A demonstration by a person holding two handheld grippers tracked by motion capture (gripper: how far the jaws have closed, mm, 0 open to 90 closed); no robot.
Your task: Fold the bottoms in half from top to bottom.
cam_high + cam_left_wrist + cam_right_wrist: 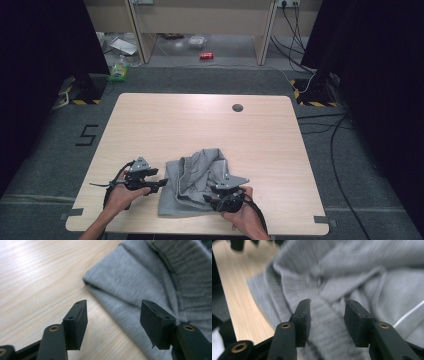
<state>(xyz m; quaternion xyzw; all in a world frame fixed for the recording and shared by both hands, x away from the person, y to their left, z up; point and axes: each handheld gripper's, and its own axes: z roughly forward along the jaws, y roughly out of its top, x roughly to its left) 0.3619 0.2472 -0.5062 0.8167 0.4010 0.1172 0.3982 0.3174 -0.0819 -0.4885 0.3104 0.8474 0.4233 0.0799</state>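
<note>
A crumpled grey garment (192, 175) with a ribbed band lies on the wooden table (200, 125) near its front edge. My left gripper (161, 184) is held just left of the garment, low over the wood. In the left gripper view its jaws (113, 308) stand open, with the garment's folded edge (140, 277) right ahead and nothing between the pads. My right gripper (209, 199) hovers over the garment's front right part. In the right gripper view it (327, 306) is open above the grey folds (352, 272), and the pads do not press on the cloth.
A dark round grommet (237, 107) sits in the table's far side. Beyond the table, a red can (206, 55) and a green bottle (119, 70) lie on the floor. Cables (335, 150) run along the right. Black stands flank the far corners.
</note>
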